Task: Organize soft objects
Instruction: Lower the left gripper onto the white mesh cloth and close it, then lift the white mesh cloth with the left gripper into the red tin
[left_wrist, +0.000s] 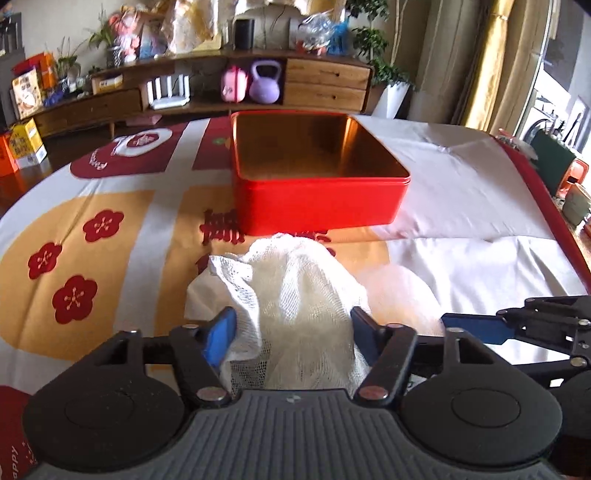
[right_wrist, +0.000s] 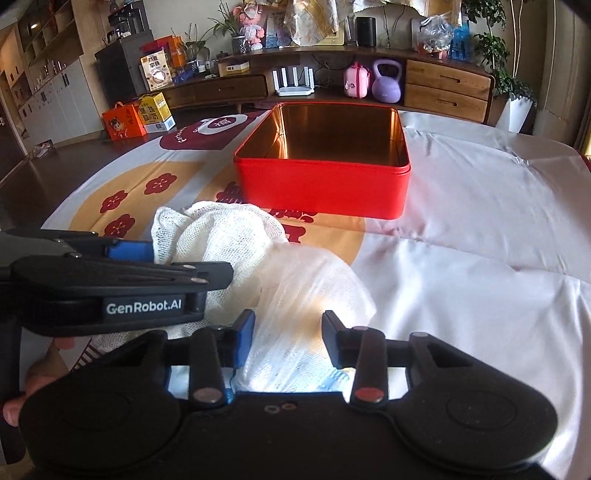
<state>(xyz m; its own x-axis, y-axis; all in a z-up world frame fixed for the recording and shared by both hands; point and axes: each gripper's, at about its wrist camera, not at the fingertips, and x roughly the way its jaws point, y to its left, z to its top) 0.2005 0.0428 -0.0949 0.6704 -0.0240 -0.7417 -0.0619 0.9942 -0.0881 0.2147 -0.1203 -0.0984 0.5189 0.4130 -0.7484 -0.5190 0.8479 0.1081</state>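
The white mesh cloth (left_wrist: 295, 295) is light and limp. Both the left hand-held gripper (left_wrist: 291, 332) and right hand-held gripper (right_wrist: 288, 339) pinch its near bunched folds.

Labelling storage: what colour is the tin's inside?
Shiny gold inside the red tin, clearest from the right wrist view.

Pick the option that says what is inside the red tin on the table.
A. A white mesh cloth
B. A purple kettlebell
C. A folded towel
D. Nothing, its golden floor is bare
D: the red tin stands open with only its bare golden inside showing, while the white mesh cloth lies on the table in front of it.
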